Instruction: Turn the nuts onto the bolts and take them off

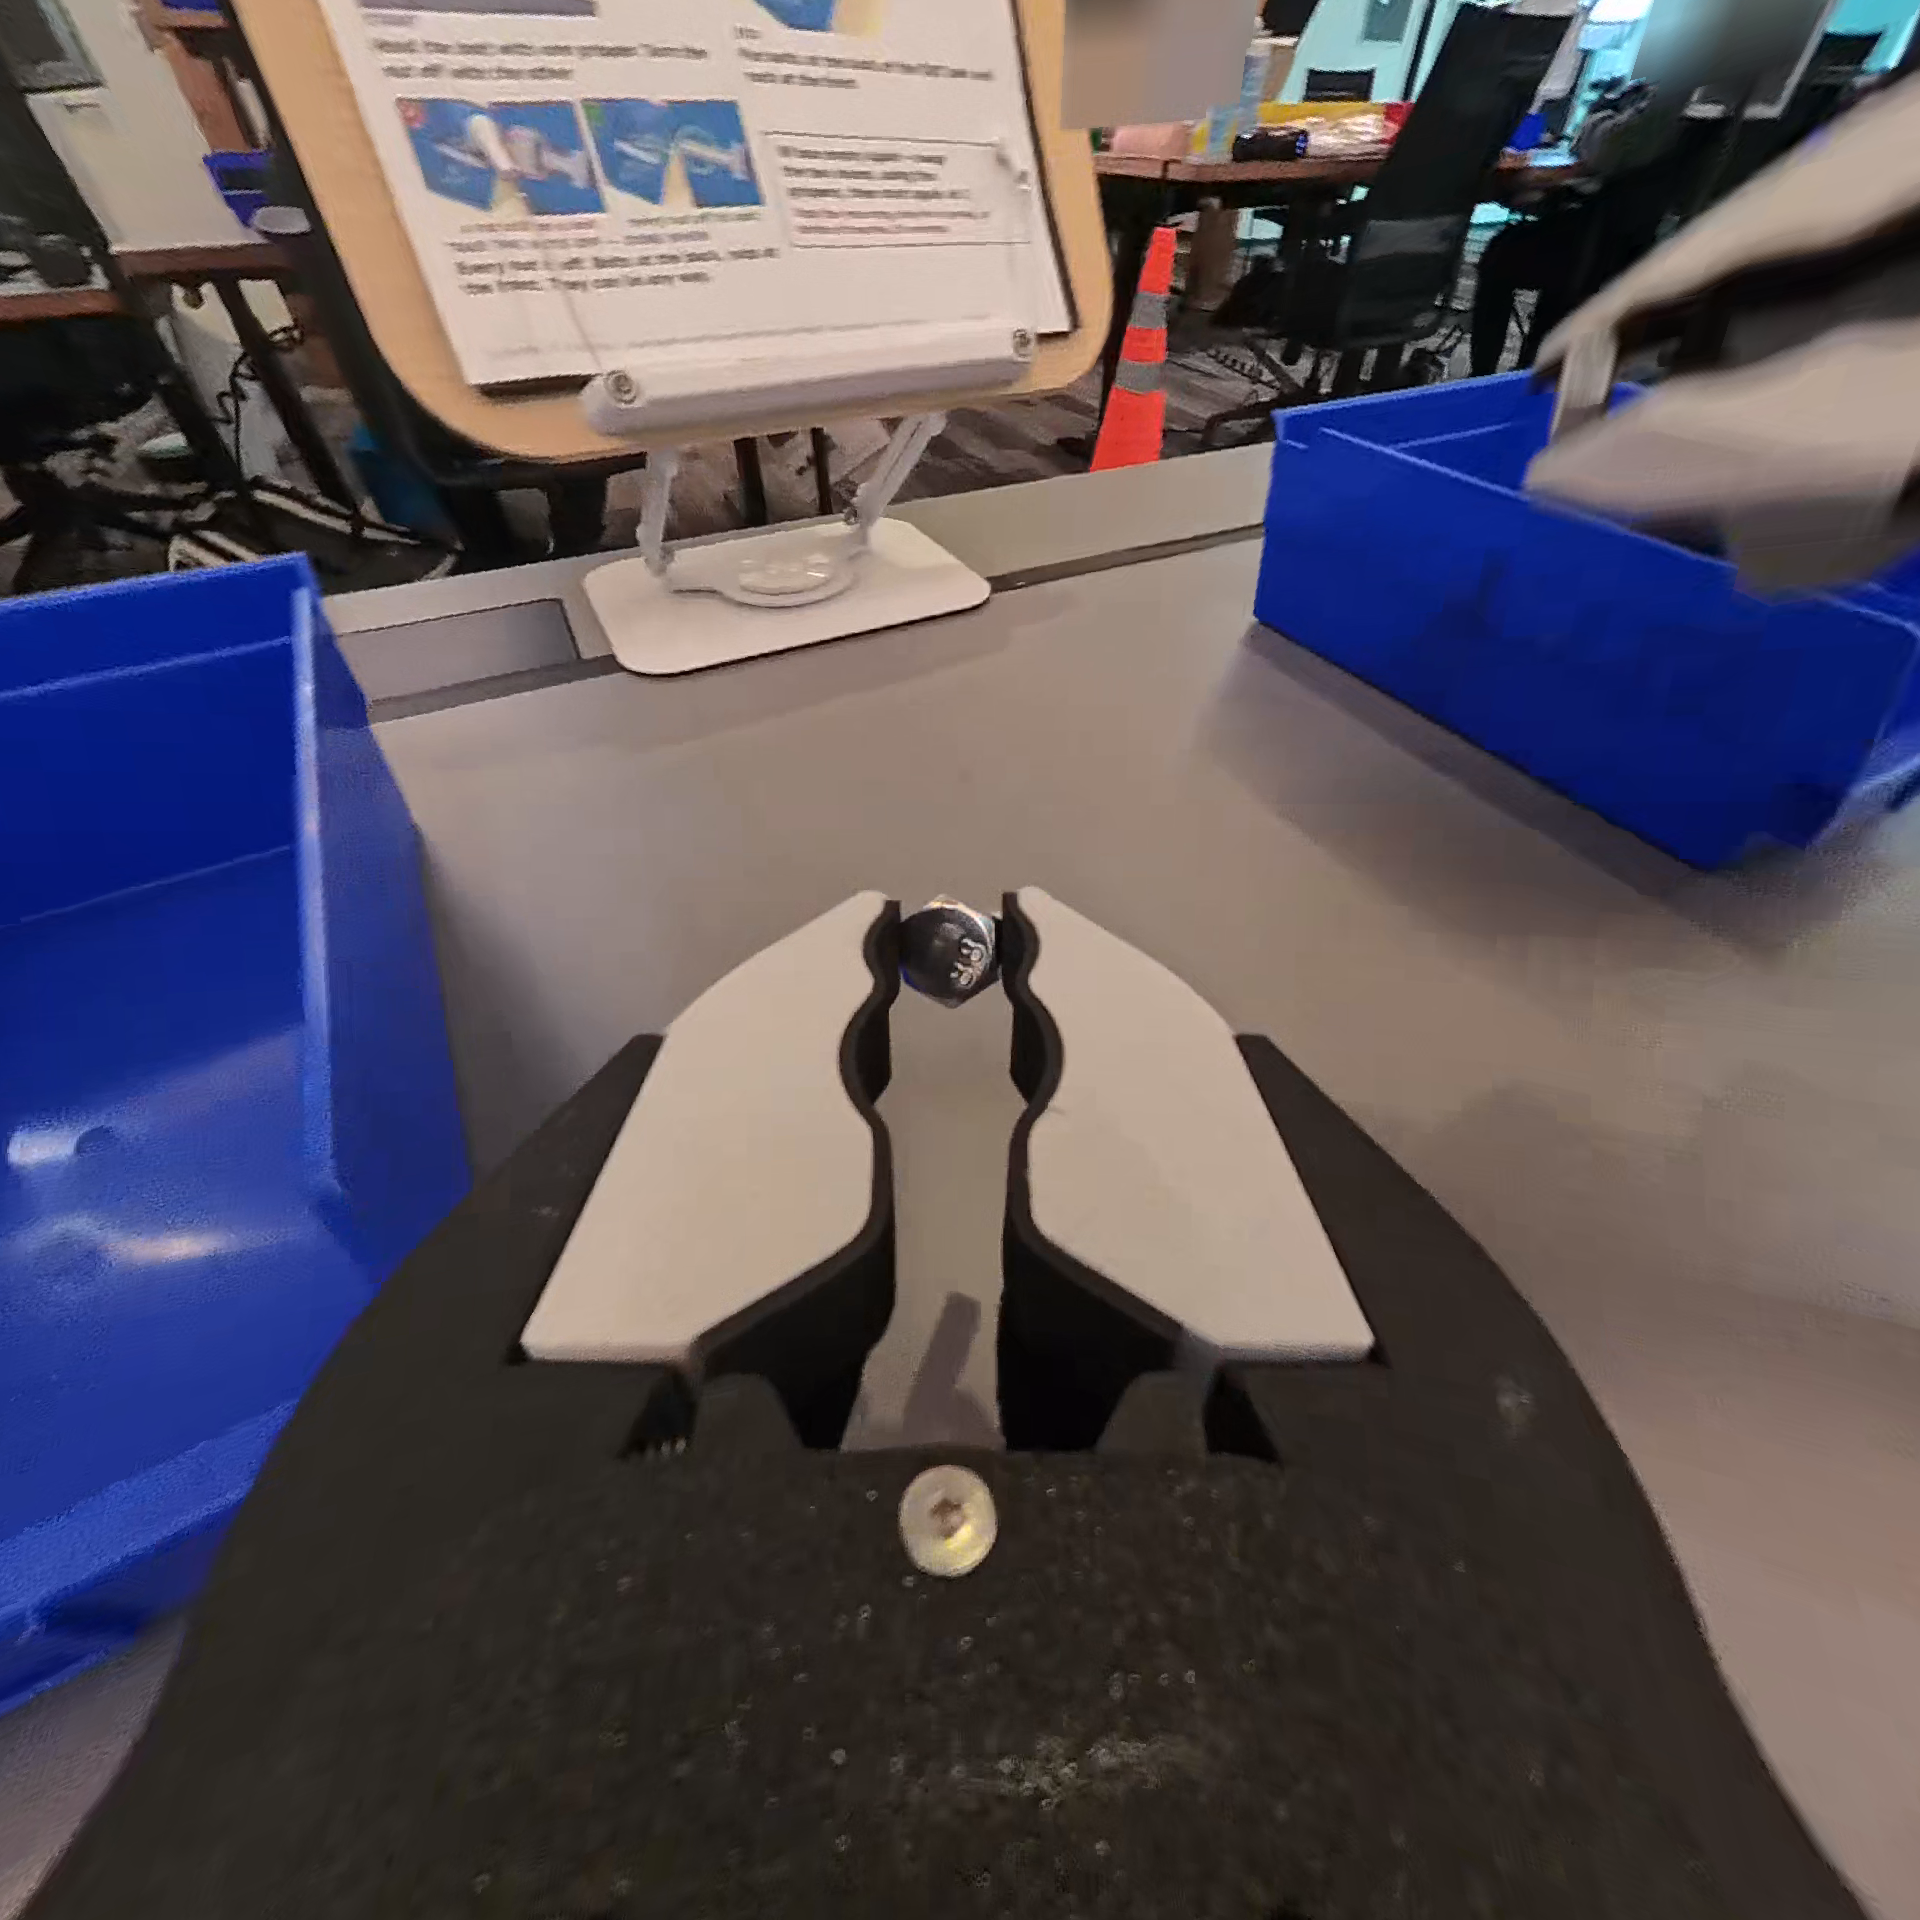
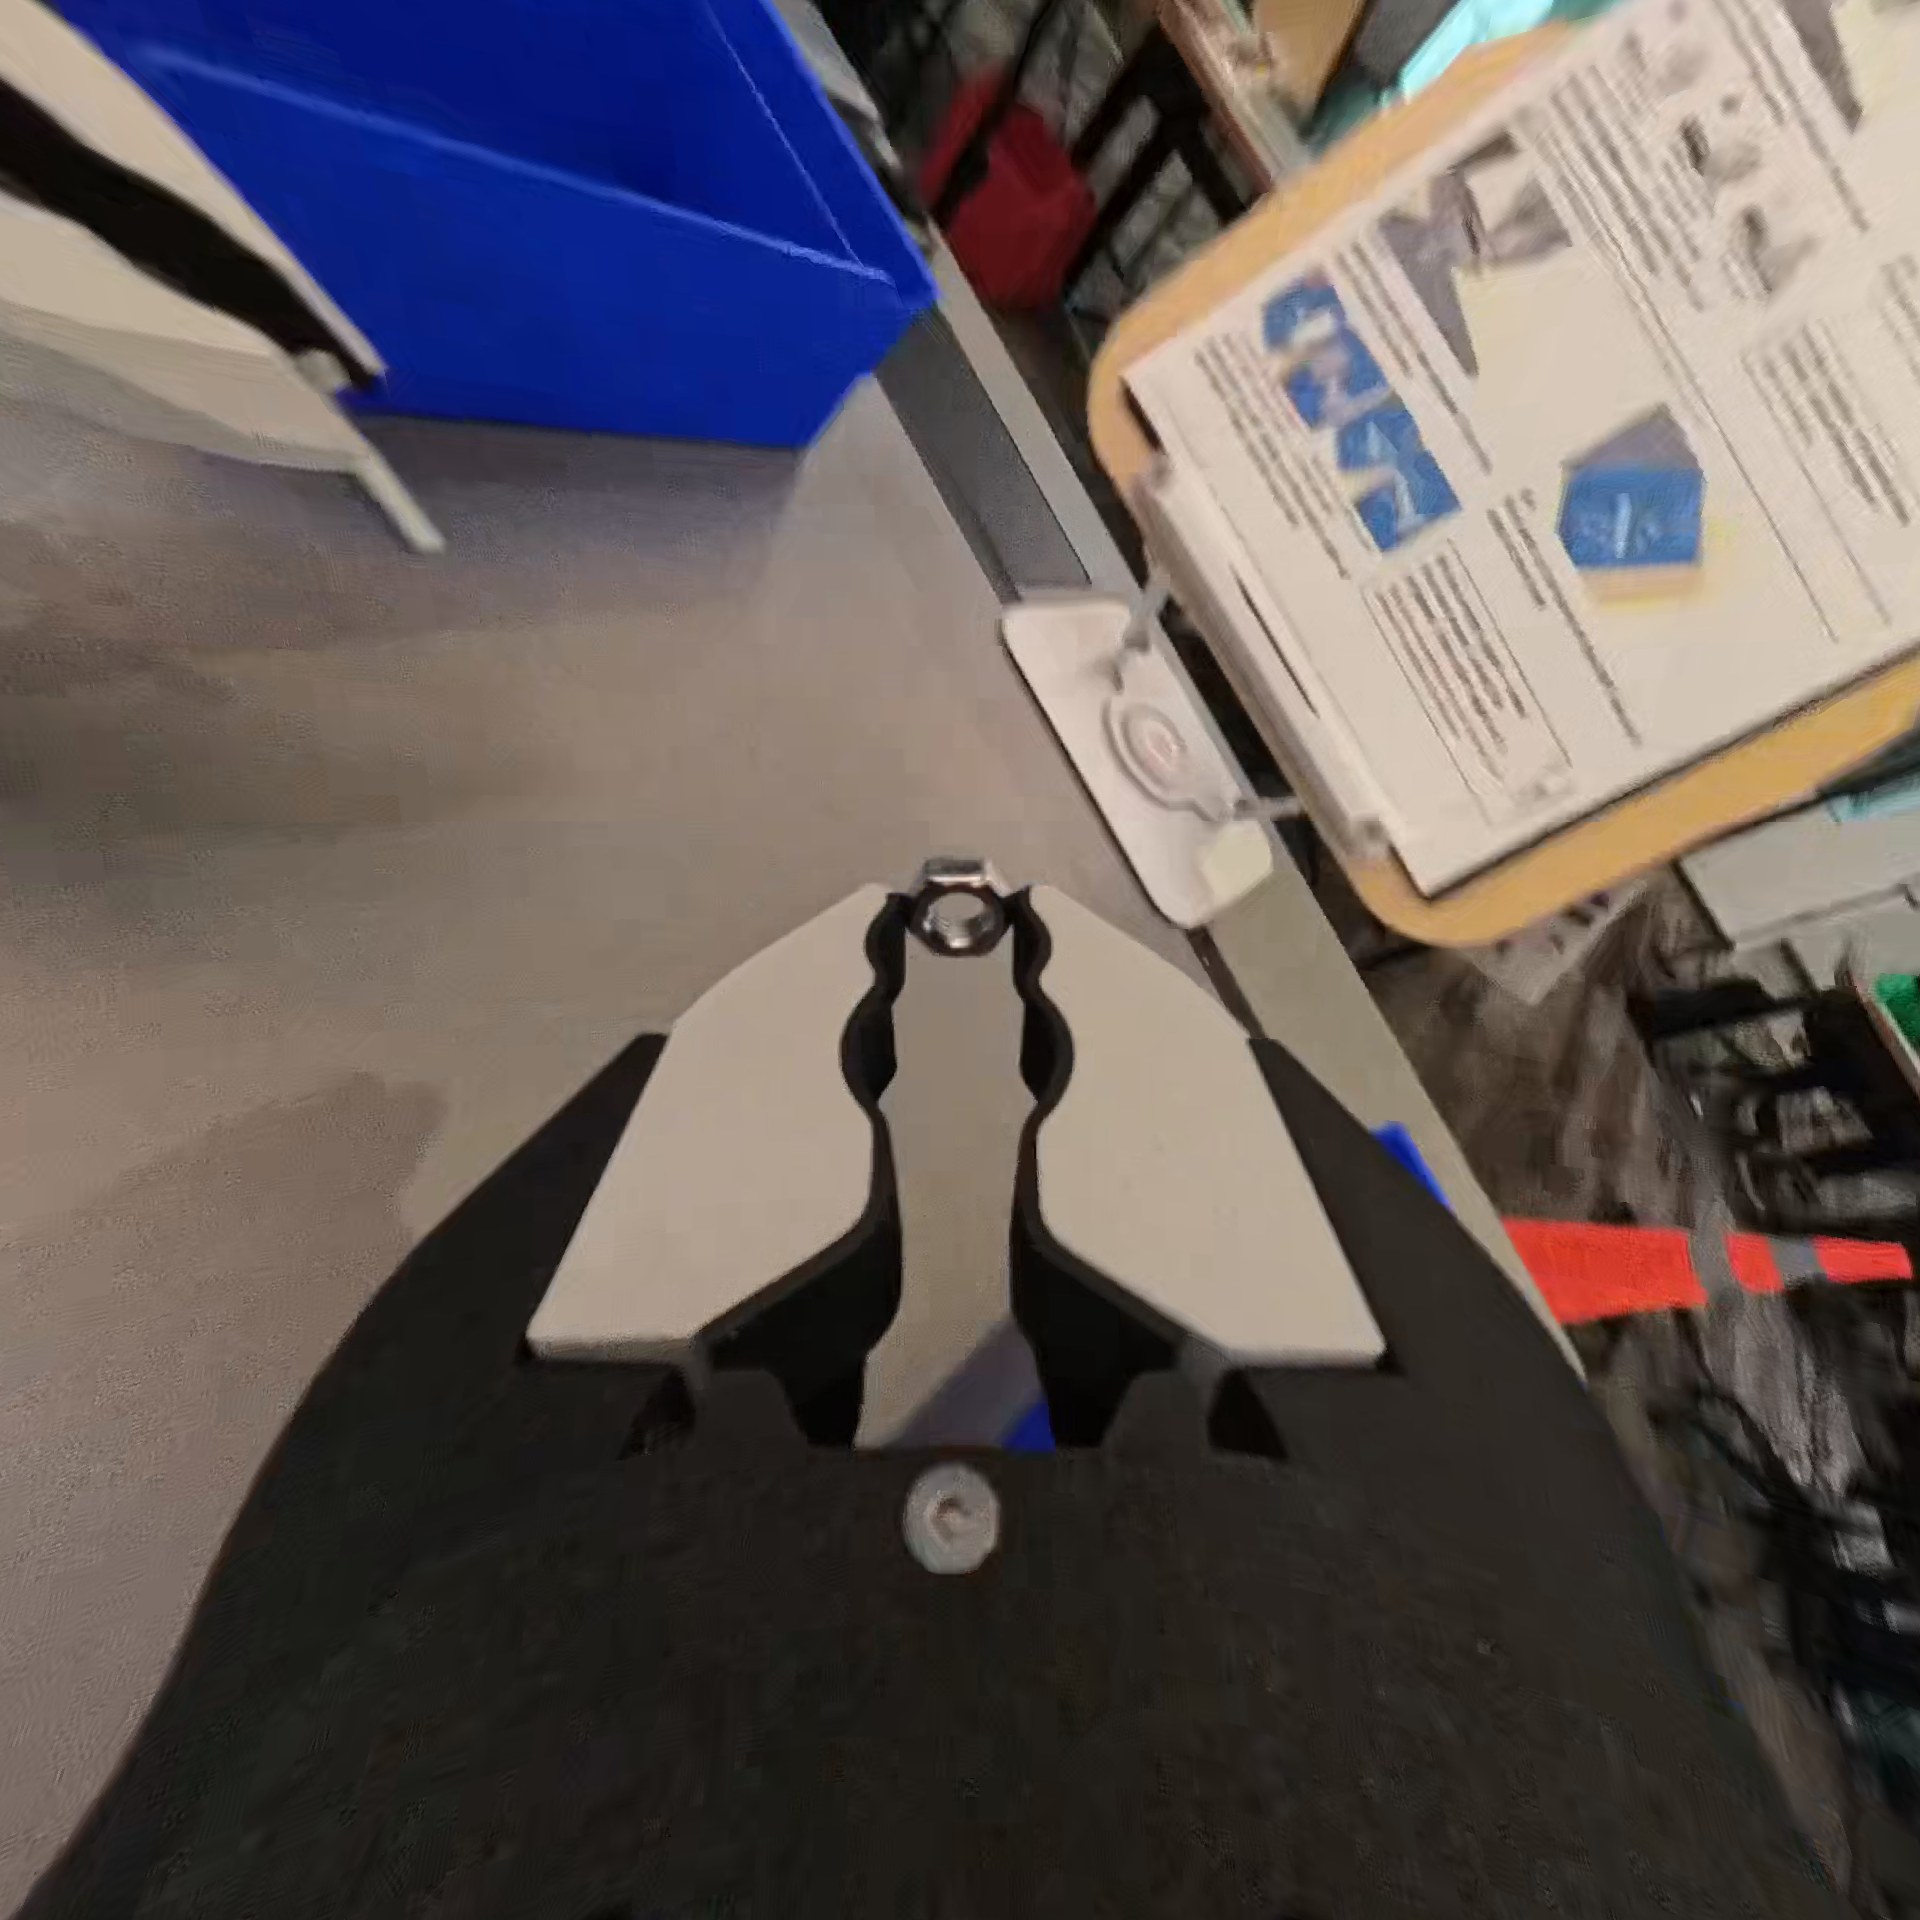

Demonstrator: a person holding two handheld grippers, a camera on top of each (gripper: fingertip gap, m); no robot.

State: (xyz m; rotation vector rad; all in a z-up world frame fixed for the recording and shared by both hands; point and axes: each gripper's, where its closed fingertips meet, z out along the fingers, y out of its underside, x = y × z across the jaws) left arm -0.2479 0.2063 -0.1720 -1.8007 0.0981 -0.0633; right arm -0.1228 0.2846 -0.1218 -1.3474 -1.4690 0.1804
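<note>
My left gripper (image 1: 948,940) is shut on a steel bolt (image 1: 948,951); I see its hex head end-on between the fingertips, and its shank is hidden behind the head. My right gripper (image 2: 953,920) is shut on a small steel hex nut (image 2: 951,914), its hole facing the camera, held above the grey table (image 2: 468,779). The right gripper also shows blurred at the upper right of the left wrist view (image 1: 1590,416), above a blue bin, holding the nut. The left gripper shows at the upper left of the right wrist view (image 2: 343,400), with the bolt's shank (image 2: 400,499) sticking out.
A blue bin (image 1: 156,987) stands at the left of the table and another blue bin (image 1: 1538,665) at the right. An instruction sheet on a white stand (image 1: 790,582) is at the table's far edge. An orange cone (image 1: 1143,353) stands on the floor beyond. My hands' fingertips stand some 15 centimetres from each other.
</note>
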